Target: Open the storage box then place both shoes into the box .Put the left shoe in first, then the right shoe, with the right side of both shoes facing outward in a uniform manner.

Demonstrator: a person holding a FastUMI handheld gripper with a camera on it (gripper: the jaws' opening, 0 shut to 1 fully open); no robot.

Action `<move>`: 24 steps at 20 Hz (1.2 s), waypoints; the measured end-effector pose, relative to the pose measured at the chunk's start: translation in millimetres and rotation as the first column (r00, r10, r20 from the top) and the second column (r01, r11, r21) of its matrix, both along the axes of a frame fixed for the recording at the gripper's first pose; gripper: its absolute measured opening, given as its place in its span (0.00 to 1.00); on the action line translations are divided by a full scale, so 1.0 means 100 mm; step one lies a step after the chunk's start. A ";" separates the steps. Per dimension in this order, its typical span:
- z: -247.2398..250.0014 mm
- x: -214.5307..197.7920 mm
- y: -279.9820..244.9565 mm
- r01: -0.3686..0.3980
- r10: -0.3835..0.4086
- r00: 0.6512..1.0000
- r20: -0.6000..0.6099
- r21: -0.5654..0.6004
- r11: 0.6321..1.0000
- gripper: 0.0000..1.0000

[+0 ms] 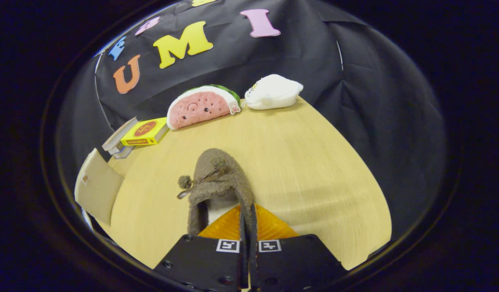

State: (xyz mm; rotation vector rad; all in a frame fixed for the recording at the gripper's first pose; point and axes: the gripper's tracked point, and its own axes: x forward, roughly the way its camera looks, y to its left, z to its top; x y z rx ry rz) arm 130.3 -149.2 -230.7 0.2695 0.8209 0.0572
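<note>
Gripper view. The gripper (pixel 248 215) has its two fingers pressed together on the side wall of a brown fleece slipper (pixel 217 184), pinching the collar on the side nearer the fingers; the slipper's toe points away, toward the back of the pale wooden table (pixel 314 162). A small pompom tie (pixel 185 181) sits on the vamp. Whether the slipper rests on the table or hangs just above it cannot be told. A cardboard flap (pixel 97 188), likely part of the storage box, stands at the table's near left edge, well apart from the slipper. Beyond lie a yellow box (pixel 146 132) on a stack of books (pixel 117 144), a watermelon-slice plush (pixel 201 107) and a white plush (pixel 273 92).

Judged step: carrying a shoe to the box. To do it well, keep the pinch firm on the soft collar, carry level, and turn the slipper so its right side faces outward before lowering. The printing on the yellow box is too small to read.
</note>
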 end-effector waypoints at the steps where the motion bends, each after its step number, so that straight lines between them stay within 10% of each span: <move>1: 0.00 -0.02 0.02 0.008 -0.008 1.000 0.004 0.003 1.000 0.03; 9: 0.55 -0.08 0.63 0.061 -0.065 0.997 0.036 0.120 0.991 0.00; 24: 2.37 -0.13 3.45 -0.004 -0.079 0.975 0.207 0.373 0.928 0.00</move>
